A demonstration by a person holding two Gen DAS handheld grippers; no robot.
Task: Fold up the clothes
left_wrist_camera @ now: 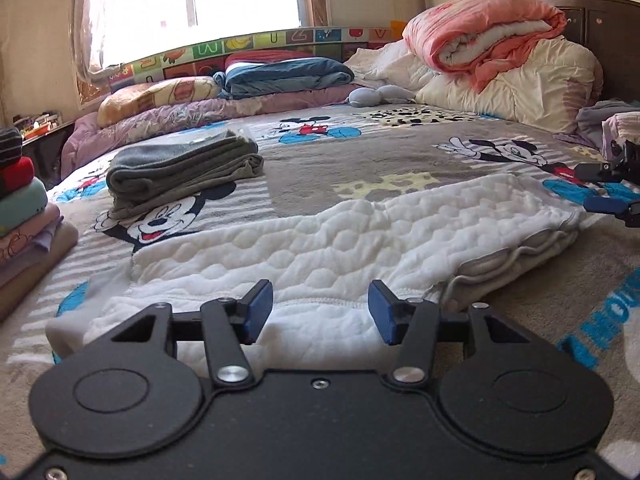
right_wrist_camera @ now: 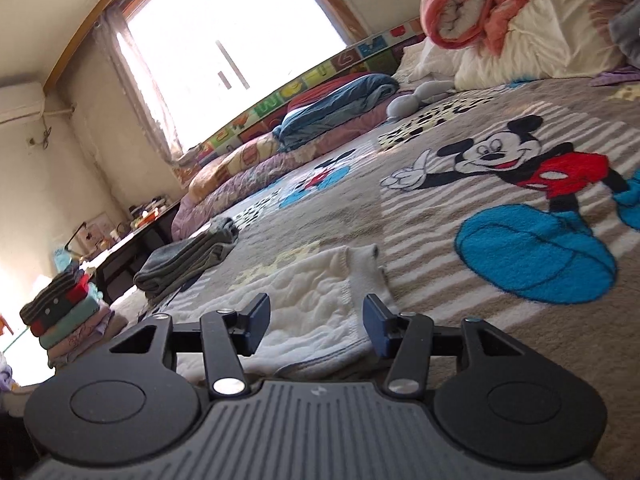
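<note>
A white quilted garment (left_wrist_camera: 320,240) lies flat on the bed (left_wrist_camera: 320,160). The left gripper (left_wrist_camera: 320,312) and right gripper (right_wrist_camera: 315,326) each hover at its edge. Both pairs of fingers (left_wrist_camera: 258,308) stand wide apart, empty, with the cloth showing between them.

White quilted garment (left_wrist_camera: 320,248), honeycomb-stitched, on a grey-and-white striped Mickey Mouse blanket (left_wrist_camera: 360,160) with red, black and bright blue. Grey folded towel (left_wrist_camera: 184,168). Coral-pink quilt (left_wrist_camera: 480,32) over a cream one (left_wrist_camera: 532,88). Blue pads (left_wrist_camera: 256,312) on a black hand-held gripper (left_wrist_camera: 320,312).
</note>
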